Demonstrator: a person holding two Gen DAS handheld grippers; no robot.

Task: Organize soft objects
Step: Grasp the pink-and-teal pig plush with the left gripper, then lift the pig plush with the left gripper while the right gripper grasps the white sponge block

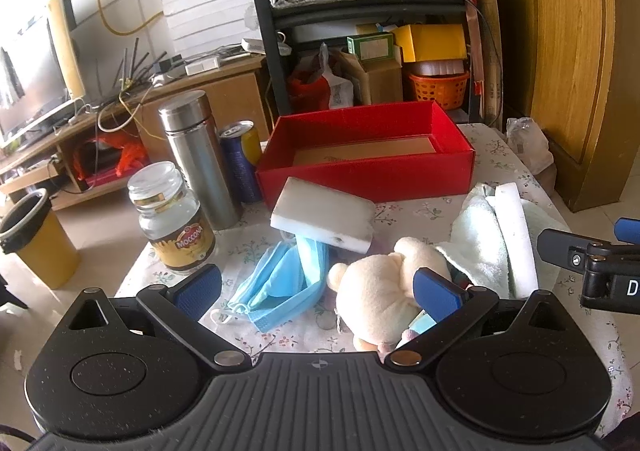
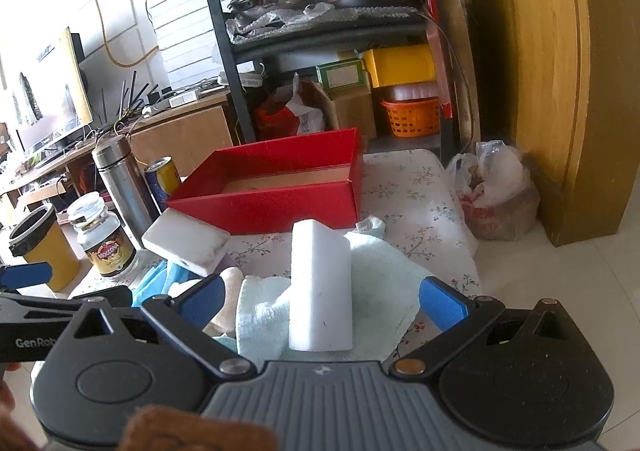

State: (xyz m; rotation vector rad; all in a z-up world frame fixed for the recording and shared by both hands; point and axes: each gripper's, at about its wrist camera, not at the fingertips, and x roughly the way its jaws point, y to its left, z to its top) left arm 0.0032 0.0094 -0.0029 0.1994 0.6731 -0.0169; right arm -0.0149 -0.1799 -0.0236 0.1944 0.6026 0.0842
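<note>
Currently the left gripper (image 1: 318, 285) hangs low over the near part of the floral-cloth table (image 1: 404, 211), its blue-padded jaws spread wide and holding nothing. Between and just past them lie a crumpled blue face mask (image 1: 280, 283) and a cream plush toy (image 1: 380, 287); the right-hand pad (image 1: 436, 293) sits over the toy's flank (whether it touches the plush cannot be told).

A white sponge block (image 1: 324, 217) lies tilted, its near edge propped on the mask, just in front of the red box (image 1: 368, 171). That box stands open at the back of the table, with only its brown cardboard floor showing inside.

The right gripper (image 2: 320, 301) is likewise wide open and gripping nothing. Straight ahead of it, between the pads, a second white sponge (image 2: 322, 287) stands upright on a pale mint towel (image 2: 384, 291) that is bunched on the cloth. The sponge touches neither pad.

Along the table's left edge stand a Moccona jar (image 1: 174, 217), a steel flask (image 1: 200, 155) and a blue-and-yellow can (image 1: 242, 159), close together, the can just beside the box's left wall. On the floor to the left is a yellow bin (image 1: 36, 239); a plastic bag (image 2: 496, 191) sits on the floor near the wooden cabinet (image 2: 560, 71).
</note>
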